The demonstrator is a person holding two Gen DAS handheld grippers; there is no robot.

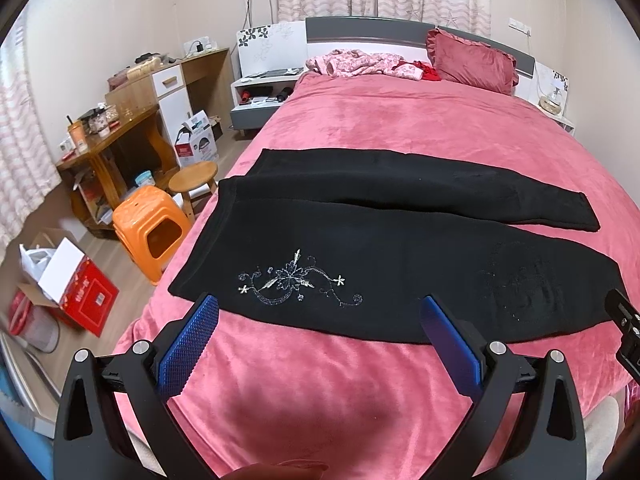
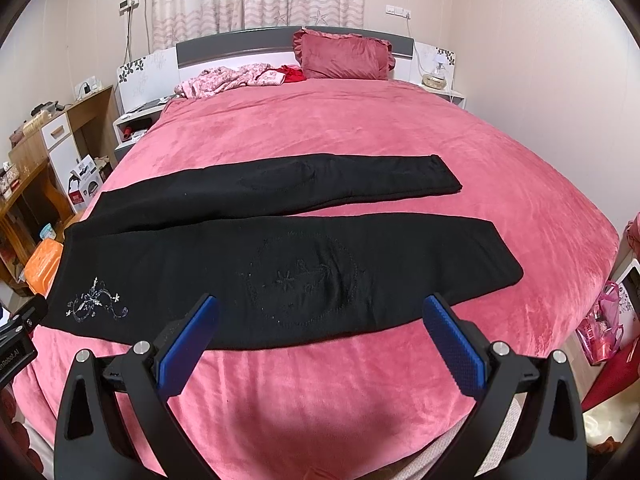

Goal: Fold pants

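Black pants (image 1: pixel 400 248) lie flat across the pink bed, waist to the left, both legs spread apart and running right. They also show in the right wrist view (image 2: pixel 280 256). A silver flower embroidery (image 1: pixel 296 280) marks the near leg by the waist. My left gripper (image 1: pixel 320 312) is open and empty, held above the pants' near edge by the embroidery. My right gripper (image 2: pixel 320 312) is open and empty, above the near leg's middle. Part of the right gripper shows in the left wrist view (image 1: pixel 626 332).
The pink bedspread (image 1: pixel 400 120) covers the bed. A dark pink pillow (image 2: pixel 344 56) and crumpled pink clothes (image 2: pixel 228 80) lie at the headboard. An orange stool (image 1: pixel 152 228), wooden stool (image 1: pixel 194 178), desk and boxes stand on the floor left of the bed.
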